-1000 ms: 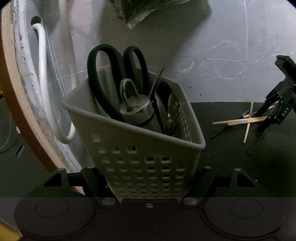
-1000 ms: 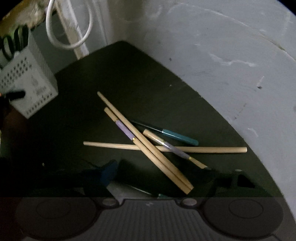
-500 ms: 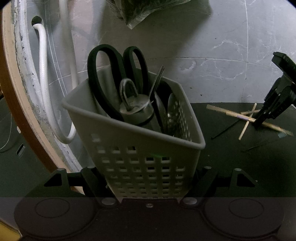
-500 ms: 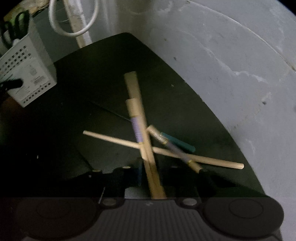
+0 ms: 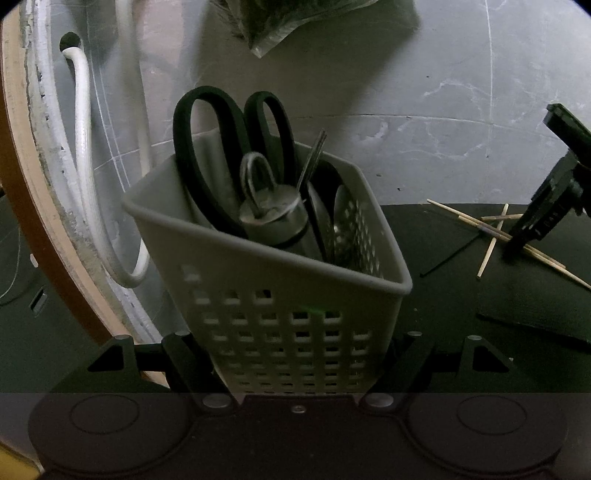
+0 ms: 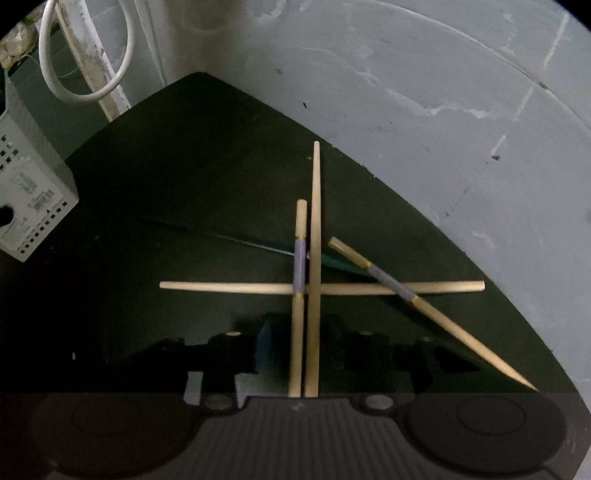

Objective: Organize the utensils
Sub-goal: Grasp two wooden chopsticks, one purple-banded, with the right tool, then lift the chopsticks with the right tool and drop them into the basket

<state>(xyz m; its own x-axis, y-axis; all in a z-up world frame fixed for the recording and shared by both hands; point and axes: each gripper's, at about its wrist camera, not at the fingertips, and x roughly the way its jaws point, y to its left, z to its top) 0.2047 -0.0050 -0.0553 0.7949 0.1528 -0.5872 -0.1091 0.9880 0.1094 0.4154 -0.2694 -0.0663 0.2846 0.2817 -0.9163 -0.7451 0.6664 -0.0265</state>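
Note:
My left gripper (image 5: 295,354) is shut on a white perforated utensil basket (image 5: 280,295), which holds black scissors (image 5: 229,147), a metal utensil with a loop (image 5: 269,210) and other cutlery. My right gripper (image 6: 301,347) is shut on two wooden chopsticks (image 6: 308,325) that point straight ahead, one with a purple band. Beneath them on the dark mat (image 6: 184,177) lie another plain chopstick (image 6: 229,287), a purple-banded chopstick (image 6: 424,306) and a teal-handled tool (image 6: 332,263). The right gripper also shows in the left wrist view (image 5: 517,243) over the chopsticks.
The basket shows at the left edge of the right wrist view (image 6: 29,206). A white hose (image 5: 88,206) loops down the wall at left. A grey marbled floor (image 6: 424,110) surrounds the mat. A plastic bag (image 5: 280,22) lies at the top.
My right gripper has closed on two chopsticks and swung them from lying diagonally to pointing straight ahead. The left gripper and basket have not moved.

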